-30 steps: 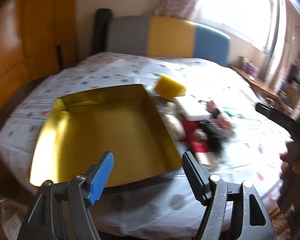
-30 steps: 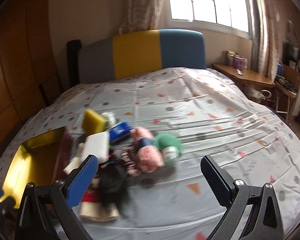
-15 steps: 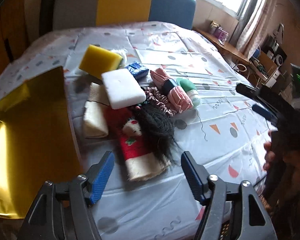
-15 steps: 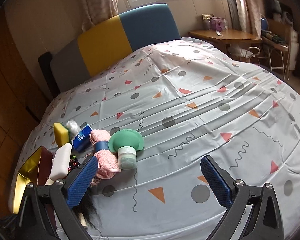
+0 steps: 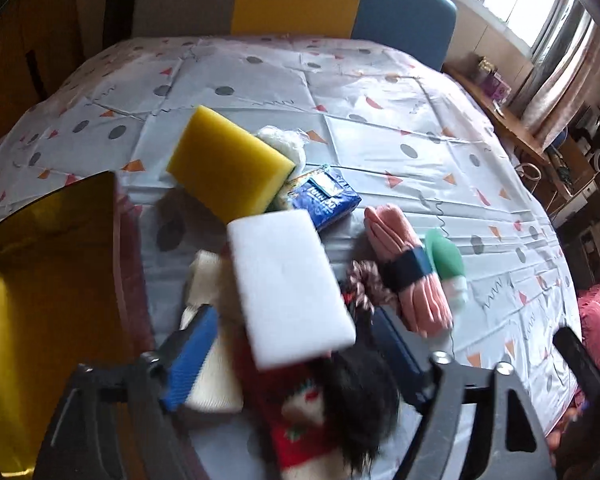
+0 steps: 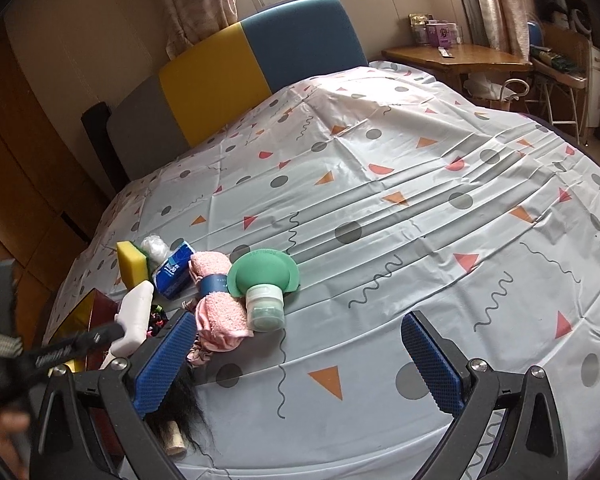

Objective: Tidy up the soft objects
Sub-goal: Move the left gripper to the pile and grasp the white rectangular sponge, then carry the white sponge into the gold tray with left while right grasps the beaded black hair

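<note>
We see the left gripper (image 5: pixel 296 350) spread wide, its fingers straddling the near end of the pile; half a second ago the pile sat higher in the left wrist view, and now the white sponge (image 5: pixel 290 286) fills the centre of the frame, tilted and blurred. Below it lie the black hair tuft (image 5: pixel 360 404) and the red-and-white cloth (image 5: pixel 296 436). The yellow sponge (image 5: pixel 230 172) leans at upper centre, touching the blue tissue pack (image 5: pixel 326 198). The pink towel roll (image 5: pixel 410 276) lies right of centre beside the green bottle (image 5: pixel 446 264). The gold box (image 5: pixel 48 280) has slid to the left edge.

In the right wrist view, the right gripper (image 6: pixel 296 364) is also spread apart, holding nothing, over the patterned bedsheet (image 6: pixel 420 208); the pile has drifted slightly closer at lower left.
</note>
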`<state>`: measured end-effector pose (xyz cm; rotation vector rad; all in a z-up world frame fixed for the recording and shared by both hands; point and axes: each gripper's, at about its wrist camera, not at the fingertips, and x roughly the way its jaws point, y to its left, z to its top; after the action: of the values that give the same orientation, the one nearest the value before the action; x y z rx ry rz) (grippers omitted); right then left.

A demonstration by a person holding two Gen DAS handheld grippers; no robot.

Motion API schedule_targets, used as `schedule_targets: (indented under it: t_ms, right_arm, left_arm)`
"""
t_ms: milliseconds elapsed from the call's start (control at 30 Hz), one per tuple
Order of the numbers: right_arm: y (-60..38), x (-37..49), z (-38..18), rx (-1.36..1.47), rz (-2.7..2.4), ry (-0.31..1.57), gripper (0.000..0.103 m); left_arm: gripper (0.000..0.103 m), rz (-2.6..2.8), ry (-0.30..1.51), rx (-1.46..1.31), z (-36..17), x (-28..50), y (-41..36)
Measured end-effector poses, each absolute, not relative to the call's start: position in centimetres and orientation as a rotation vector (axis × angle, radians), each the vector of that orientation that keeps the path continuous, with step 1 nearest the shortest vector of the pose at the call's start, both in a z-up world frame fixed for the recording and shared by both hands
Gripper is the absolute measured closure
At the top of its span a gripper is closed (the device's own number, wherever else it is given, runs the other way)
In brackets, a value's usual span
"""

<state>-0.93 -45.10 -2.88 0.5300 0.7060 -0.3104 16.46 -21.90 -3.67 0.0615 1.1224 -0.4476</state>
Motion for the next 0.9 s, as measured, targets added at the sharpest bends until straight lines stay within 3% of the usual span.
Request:
schedule_targets:
  t_ms: [167, 200, 233, 767, 900]
  right_arm:
    - [-45.2, -0.7, -3.1, 0.537, -0.302, 0.717, 0.000]
    - [-45.2, -0.6, -3.2, 0.539, -0.300, 0.719, 0.000]
    - [-45.2, -0.6, -3.2, 0.539, -0.300, 0.719, 0.000]
    - [-41.9, 1.0, -3.8, 0.458, -0.128, 0.797, 0.001]
    - [-38.1, 2.4, -3.9, 0.390, 0.009, 0.835, 0.029]
  left_arm:
    - [0.023, -0.398, 1.151, 0.163, -5.6, 18.3, -24.2]
    - [0.026, -0.399, 1.158, 0.163, -5.9, 18.5, -24.2]
    - [0.043, -0.410, 1.166, 0.155, -6.2, 18.6, -24.2]
    - [0.043, -0.540, 0.931, 0.053, -0.5, 9.6, -15.3]
    - [0.043, -0.535, 0.930, 0.013, -0.6, 7.8, -12.4]
